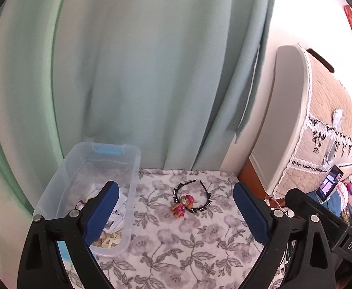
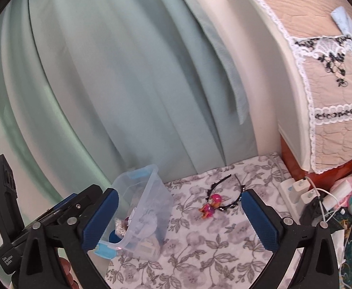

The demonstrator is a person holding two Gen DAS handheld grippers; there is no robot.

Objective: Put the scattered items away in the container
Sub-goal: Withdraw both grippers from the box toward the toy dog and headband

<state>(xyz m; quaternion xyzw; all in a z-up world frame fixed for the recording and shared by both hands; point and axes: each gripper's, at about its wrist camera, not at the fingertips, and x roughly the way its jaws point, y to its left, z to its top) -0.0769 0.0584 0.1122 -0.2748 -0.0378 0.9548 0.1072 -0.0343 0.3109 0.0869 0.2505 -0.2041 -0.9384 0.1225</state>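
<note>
A clear plastic bin [image 1: 132,168] with blue latches sits at the left of the floral cloth; it also shows in the right wrist view [image 2: 162,192]. It holds white cloth and several small items. A pink toy figure [image 1: 181,206] lies on the cloth inside a black studded headband [image 1: 203,198]; both also show in the right wrist view, the figure [image 2: 210,206] and the headband [image 2: 226,204]. My left gripper [image 1: 176,190] is open and empty, above the cloth, its left finger over the bin. My right gripper [image 2: 180,197] is open and empty, short of the toy.
A green curtain [image 1: 139,72] hangs behind the floral cloth [image 1: 188,240]. A padded headboard with a lace-trimmed cover [image 2: 325,96] stands at the right. A power strip with chargers and cables [image 2: 298,190] lies at the cloth's right edge, beside clutter.
</note>
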